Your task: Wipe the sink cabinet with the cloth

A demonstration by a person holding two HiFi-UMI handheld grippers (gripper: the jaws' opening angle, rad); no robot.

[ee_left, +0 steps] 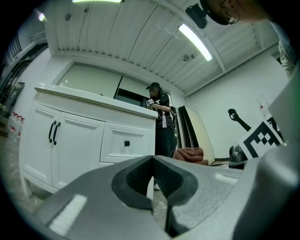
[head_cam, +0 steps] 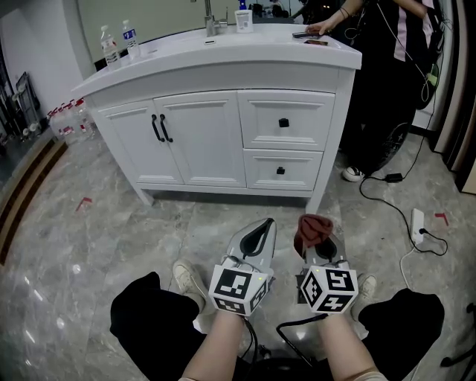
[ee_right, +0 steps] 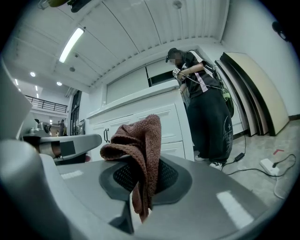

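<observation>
A white sink cabinet (head_cam: 223, 126) with two doors and two drawers stands ahead of me; it also shows in the left gripper view as the cabinet (ee_left: 84, 140) and in the right gripper view as the cabinet (ee_right: 140, 122). My right gripper (head_cam: 316, 238) is shut on a reddish-brown cloth (head_cam: 312, 229), which bunches above the jaws and hangs between them as the cloth (ee_right: 140, 154). My left gripper (head_cam: 259, 237) is shut with nothing in it, low over the floor, beside the right one. Both are well short of the cabinet front.
A person (head_cam: 387, 67) in dark clothes stands at the cabinet's right end, hand on the countertop. Two water bottles (head_cam: 119, 43) stand at the top's left corner, a faucet (head_cam: 212, 22) at the back. Cables and a power strip (head_cam: 418, 223) lie on the marble floor at right.
</observation>
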